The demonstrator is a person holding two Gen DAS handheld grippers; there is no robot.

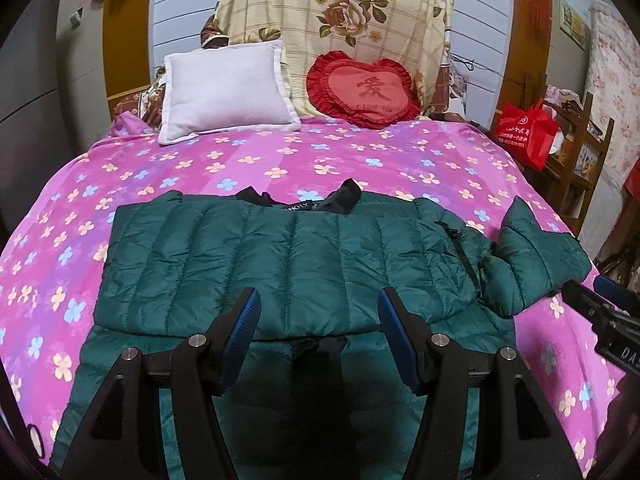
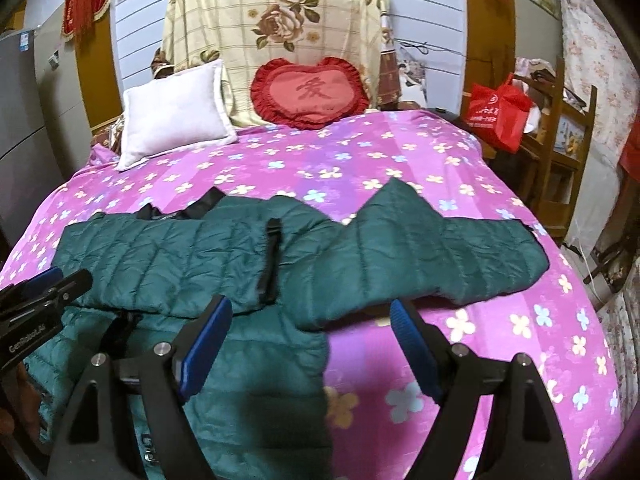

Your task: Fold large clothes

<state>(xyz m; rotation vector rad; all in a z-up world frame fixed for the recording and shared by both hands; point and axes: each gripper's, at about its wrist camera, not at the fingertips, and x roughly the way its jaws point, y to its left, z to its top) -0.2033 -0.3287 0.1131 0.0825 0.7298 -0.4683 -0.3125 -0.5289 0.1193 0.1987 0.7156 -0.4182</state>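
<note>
Jacket (image 1: 288, 264) lies on the bed (image 1: 280, 156), centre to lower frame in the left view, left and centre in the right view. Looks partly folded: an upper layer doubled over the body, its edge running across the frame just beyond the left gripper (image 1: 318, 320), collar (image 1: 348, 194) at the far side. One sleeve (image 2: 440, 256) is spread out toward the right of the right view, flat on the sheet, not tucked in. My read: first fold done; sleeve and final folds left. Left gripper is wide open, holds nothing, over the fold edge at lower centre. Right gripper (image 2: 310, 328) is also wide open and empty, over the jacket's near right edge where the sleeve starts; left pad above fabric, right pad above bare sheet. Can't tell whether either one touches the cloth. Surface: soft bed, pink-purple flowered sheet, so fabric will drag and sink a bit. At the back: white pillow (image 1: 228, 88) upper left, red heart cushion (image 1: 362, 90) upper centre, rose-print cloth (image 1: 340, 12) behind them. Red bag (image 1: 526, 132) on a wooden rack (image 1: 580, 148) at right, grey cabinet (image 2: 28, 128) at left.
</note>
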